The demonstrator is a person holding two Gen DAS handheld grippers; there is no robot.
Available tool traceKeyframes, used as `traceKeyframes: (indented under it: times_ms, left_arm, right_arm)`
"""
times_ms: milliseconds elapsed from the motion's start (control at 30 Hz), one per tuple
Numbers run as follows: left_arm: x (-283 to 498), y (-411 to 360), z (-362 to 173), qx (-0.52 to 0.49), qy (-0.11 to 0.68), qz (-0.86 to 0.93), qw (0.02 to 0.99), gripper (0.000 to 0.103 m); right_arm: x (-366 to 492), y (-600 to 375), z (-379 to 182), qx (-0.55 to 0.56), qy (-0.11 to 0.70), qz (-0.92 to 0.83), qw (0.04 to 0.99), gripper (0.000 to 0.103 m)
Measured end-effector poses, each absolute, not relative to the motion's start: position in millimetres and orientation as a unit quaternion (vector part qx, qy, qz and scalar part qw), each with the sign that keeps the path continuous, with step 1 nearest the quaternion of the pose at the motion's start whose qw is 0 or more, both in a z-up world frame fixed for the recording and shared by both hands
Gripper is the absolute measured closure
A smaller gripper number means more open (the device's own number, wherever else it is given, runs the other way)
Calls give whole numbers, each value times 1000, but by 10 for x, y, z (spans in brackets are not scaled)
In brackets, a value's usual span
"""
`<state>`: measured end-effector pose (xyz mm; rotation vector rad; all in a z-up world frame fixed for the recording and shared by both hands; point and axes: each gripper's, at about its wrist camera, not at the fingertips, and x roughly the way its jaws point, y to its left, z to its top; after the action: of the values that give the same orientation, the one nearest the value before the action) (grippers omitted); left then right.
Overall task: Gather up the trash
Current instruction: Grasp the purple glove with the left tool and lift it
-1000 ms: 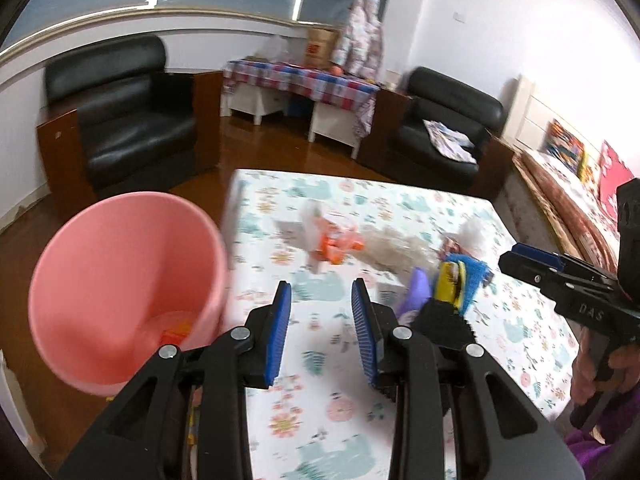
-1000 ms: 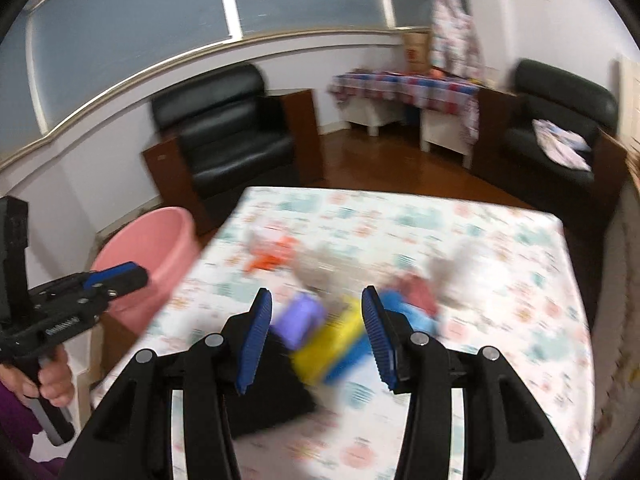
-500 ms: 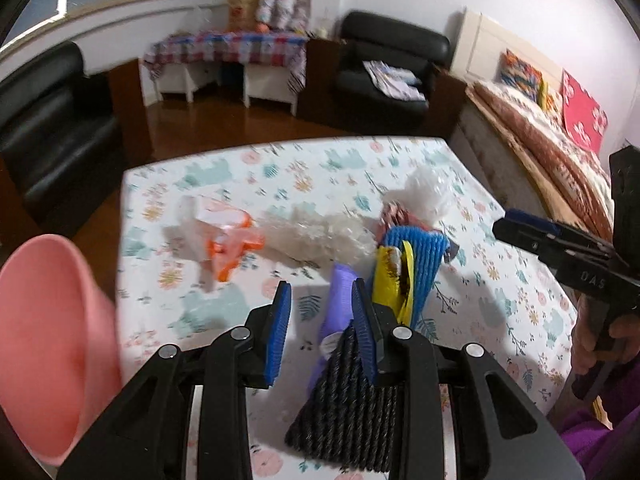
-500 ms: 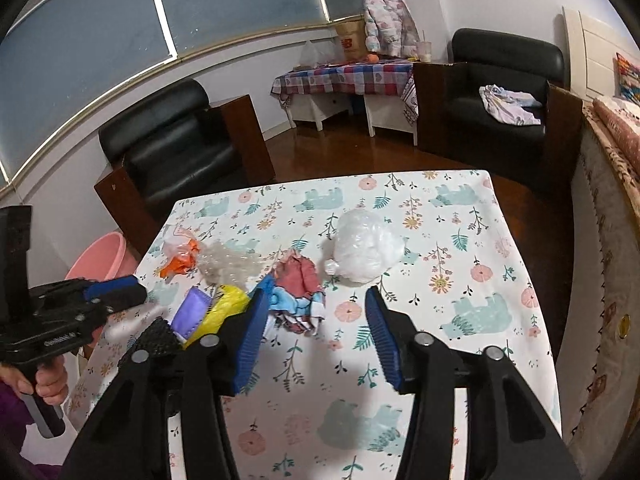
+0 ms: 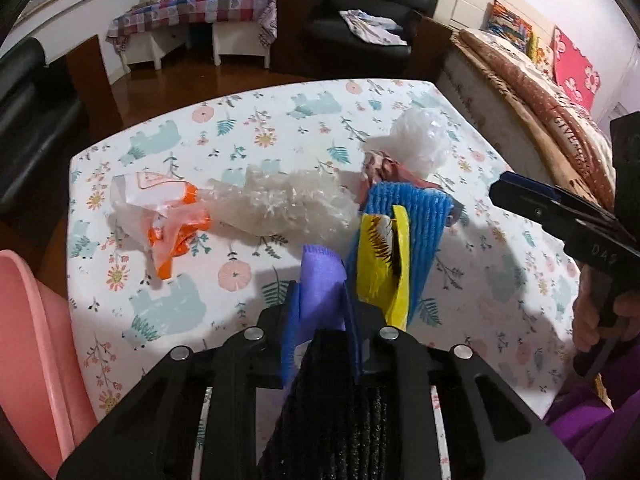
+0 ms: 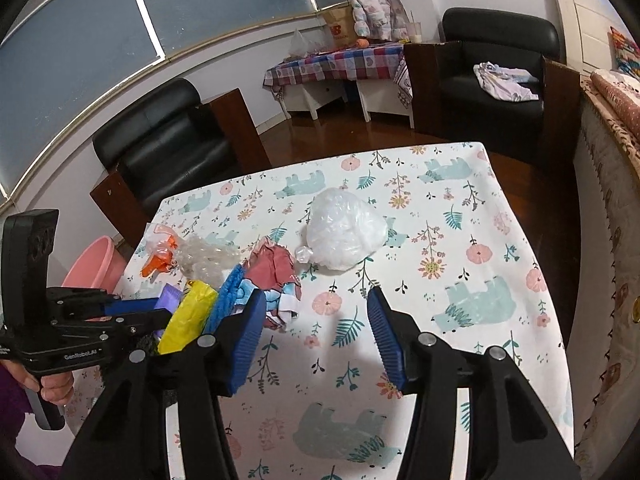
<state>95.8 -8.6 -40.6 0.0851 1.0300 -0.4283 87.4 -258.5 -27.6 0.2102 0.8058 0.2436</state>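
Trash lies on the floral tablecloth (image 5: 168,312): an orange and white wrapper (image 5: 168,216), crinkled clear plastic (image 5: 288,204), a white plastic bag (image 5: 420,140), a red crumpled wrapper (image 6: 272,268), a blue ribbed cloth (image 5: 416,216), a yellow wrapper (image 5: 380,264), a purple cloth (image 5: 322,280) and a black mesh piece (image 5: 332,400). My left gripper (image 5: 320,320) is shut on the purple cloth, with the black mesh between its arms. My right gripper (image 6: 316,336) is open above the table, right of the pile, holding nothing. It also shows in the left wrist view (image 5: 552,208).
A pink bucket (image 5: 28,344) stands off the table's left edge, also in the right wrist view (image 6: 94,260). Black armchairs (image 6: 168,148) and a checked side table (image 6: 340,64) stand beyond. A bed (image 5: 560,92) runs along the right side.
My left gripper swung right from the bucket to the pile and closed on the purple cloth. My right gripper rose and pulled back, staying open.
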Motion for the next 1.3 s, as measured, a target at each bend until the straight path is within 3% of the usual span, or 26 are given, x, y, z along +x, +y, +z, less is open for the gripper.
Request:
traceKeyframes:
  times_ms: [400,600,1300]
  left_arm:
    - [929,299,1,-10,426,-133,895,86]
    - [947,480,-113,-11,435,-82,897,86]
    - [953,555,-437,-33,471,-58,880,82]
  right_arm:
    - [1009,-2647,-281,120,387,116,907,51]
    - [1144,-2626,-283,124,380,109,910,46]
    - [1463,-2718,-377,147,382,102,907,45]
